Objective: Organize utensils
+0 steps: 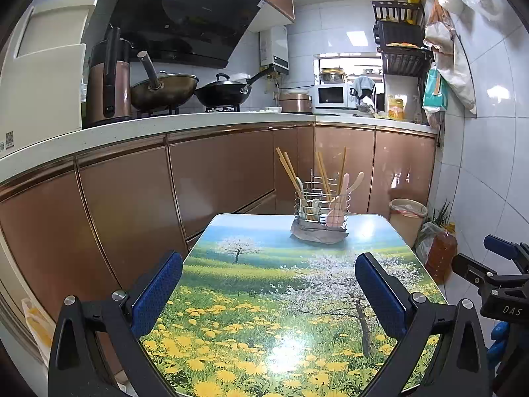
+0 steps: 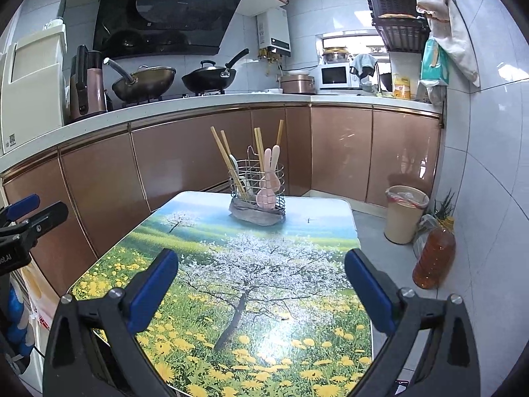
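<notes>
Blue pads on the left gripper (image 1: 268,292) are spread wide with nothing between them. Same for the right gripper (image 2: 261,289). Both hang over a table (image 1: 264,314) with a flower-field picture. At its far end a wire holder (image 2: 257,183) sits on a grey cloth (image 2: 256,215), with chopsticks (image 2: 228,158) and pink spoons (image 2: 268,185) inside. Nothing blocks it. A bin (image 2: 405,213) and oil bottle (image 2: 433,258) stand on the floor nearby. "DAS" shows on the right gripper's side.
</notes>
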`<move>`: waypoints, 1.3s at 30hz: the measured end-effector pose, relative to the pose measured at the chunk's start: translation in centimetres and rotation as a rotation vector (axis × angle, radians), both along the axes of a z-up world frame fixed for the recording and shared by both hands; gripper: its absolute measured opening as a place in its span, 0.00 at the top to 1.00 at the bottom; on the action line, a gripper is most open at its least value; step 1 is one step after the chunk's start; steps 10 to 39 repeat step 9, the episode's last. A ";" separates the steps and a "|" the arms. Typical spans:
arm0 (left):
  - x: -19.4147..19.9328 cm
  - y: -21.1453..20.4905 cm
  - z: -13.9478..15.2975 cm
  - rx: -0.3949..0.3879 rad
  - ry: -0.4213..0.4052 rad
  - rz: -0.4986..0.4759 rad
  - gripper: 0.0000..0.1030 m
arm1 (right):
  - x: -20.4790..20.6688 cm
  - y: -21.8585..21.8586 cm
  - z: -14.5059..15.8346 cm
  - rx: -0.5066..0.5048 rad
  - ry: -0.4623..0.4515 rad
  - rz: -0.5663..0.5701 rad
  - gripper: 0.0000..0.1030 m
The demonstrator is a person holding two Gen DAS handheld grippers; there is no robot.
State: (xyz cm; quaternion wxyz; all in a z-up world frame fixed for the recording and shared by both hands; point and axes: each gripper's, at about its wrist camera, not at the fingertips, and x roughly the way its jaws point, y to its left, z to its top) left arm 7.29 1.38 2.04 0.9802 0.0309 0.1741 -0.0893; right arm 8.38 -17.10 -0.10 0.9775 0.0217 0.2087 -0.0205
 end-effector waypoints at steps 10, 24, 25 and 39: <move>-0.5 0.4 -0.1 0.000 -0.002 0.015 0.00 | -0.7 0.4 0.5 -0.012 -0.013 -0.009 0.01; -0.5 0.4 -0.1 0.000 -0.002 0.015 0.00 | -0.7 0.4 0.5 -0.012 -0.013 -0.009 0.01; -0.5 0.4 -0.1 0.000 -0.002 0.015 0.00 | -0.7 0.4 0.5 -0.012 -0.013 -0.009 0.01; -0.5 0.4 -0.1 0.000 -0.002 0.015 0.00 | -0.7 0.4 0.5 -0.012 -0.013 -0.009 0.01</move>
